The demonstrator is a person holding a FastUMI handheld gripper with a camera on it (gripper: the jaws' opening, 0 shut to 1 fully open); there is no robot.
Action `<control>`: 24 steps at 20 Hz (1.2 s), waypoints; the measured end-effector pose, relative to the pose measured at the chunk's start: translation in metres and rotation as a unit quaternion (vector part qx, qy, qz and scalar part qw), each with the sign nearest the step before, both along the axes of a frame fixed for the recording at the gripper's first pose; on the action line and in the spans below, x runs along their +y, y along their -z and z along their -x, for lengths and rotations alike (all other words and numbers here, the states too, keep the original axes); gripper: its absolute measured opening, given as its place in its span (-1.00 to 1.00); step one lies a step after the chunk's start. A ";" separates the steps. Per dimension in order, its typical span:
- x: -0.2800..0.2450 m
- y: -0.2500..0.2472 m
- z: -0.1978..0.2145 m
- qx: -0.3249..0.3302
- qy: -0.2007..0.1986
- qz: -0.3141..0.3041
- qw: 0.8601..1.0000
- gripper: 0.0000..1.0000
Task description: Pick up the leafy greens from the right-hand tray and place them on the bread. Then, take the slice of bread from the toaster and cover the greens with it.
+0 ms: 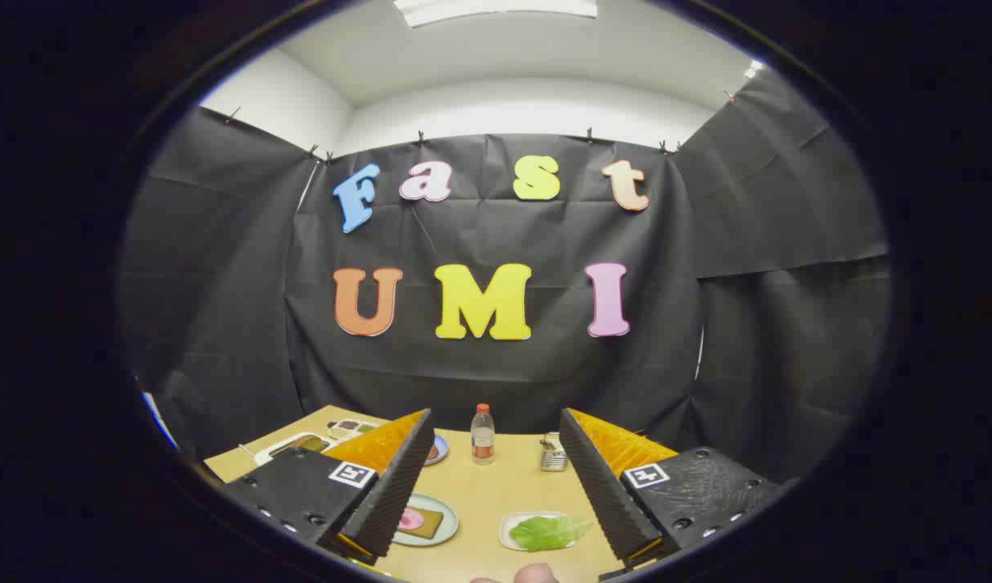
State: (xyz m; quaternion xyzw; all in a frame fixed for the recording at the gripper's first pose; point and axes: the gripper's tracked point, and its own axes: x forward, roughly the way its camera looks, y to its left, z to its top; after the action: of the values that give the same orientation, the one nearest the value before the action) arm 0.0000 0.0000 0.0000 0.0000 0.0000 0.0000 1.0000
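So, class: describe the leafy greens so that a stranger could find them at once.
Start at the tan table under the open gripper. Near its front, by the right finger, lies a small white tray. On it sit the leafy greens, the table's only bright green thing; the neighbouring plate holds brown bread.

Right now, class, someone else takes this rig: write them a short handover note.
Gripper: jaws open, holding nothing, raised above the table.
Leafy greens lie on the white tray just ahead, between the fingers, nearer the right one.
Bread, with a pink slice on it, sits on the plate beside the left finger.
A bottle and a small metal object stand beyond.
Done: nothing yet.
Left: greens onto bread, then the toaster slice on top.
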 end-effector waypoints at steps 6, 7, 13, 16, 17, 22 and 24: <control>0.001 -0.003 -0.001 -0.002 -0.006 0.005 1.000 0.90; 0.000 -0.003 -0.001 -0.002 -0.007 0.006 1.000 0.90; -0.002 -0.005 -0.003 -0.004 -0.011 0.007 1.000 0.90; -0.012 0.002 -0.003 0.006 -0.013 0.013 1.000 0.90; -0.018 0.003 -0.004 0.008 -0.009 0.013 1.000 0.90; -0.059 0.032 -0.005 0.041 0.009 -0.013 0.999 0.91; -0.077 0.052 -0.007 0.061 0.016 -0.020 0.998 0.91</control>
State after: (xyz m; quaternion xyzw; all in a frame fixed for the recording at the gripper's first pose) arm 0.0072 -0.0774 -0.0516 0.0202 0.0614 -0.0161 0.9978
